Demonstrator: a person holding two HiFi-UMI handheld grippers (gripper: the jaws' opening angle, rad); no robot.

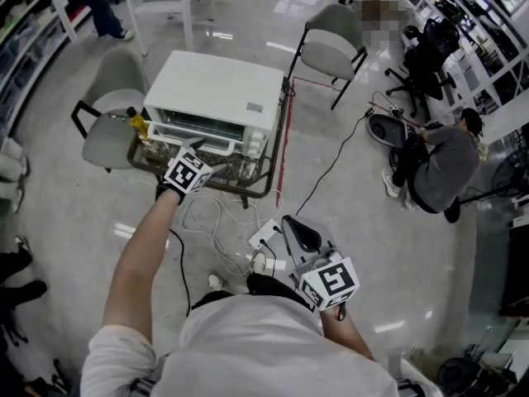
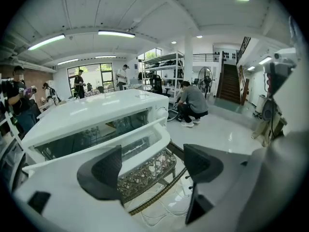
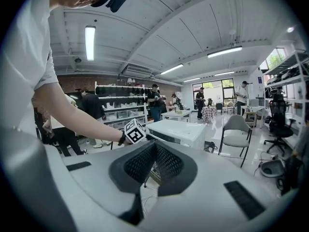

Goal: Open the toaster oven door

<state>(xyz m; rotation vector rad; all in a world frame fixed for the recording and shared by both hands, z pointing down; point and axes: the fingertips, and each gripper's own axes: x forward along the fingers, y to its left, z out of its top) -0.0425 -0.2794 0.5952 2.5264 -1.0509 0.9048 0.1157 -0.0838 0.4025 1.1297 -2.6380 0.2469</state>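
A white toaster oven [image 1: 216, 89] stands on a low wicker table [image 1: 266, 170]. Its glass door faces me, with a white handle bar [image 1: 194, 137] along the front. My left gripper [image 1: 201, 145] reaches up to that handle. In the left gripper view its jaws [image 2: 152, 166] stand wide apart with nothing between the pads. The handle [image 2: 133, 135] runs just beyond them, and the oven [image 2: 96, 112] fills the left of that view. My right gripper [image 1: 299, 231] hangs back near my body, shut and empty, its pads meeting [image 3: 154, 163]. The oven [image 3: 178, 132] lies far ahead of it.
A grey chair [image 1: 111, 114] stands left of the table and another [image 1: 331, 44] behind it. White cables and a power strip [image 1: 264, 236] lie on the floor between me and the table. A person [image 1: 442, 164] crouches at the right. A yellow item [image 1: 138, 125] sits by the oven's left corner.
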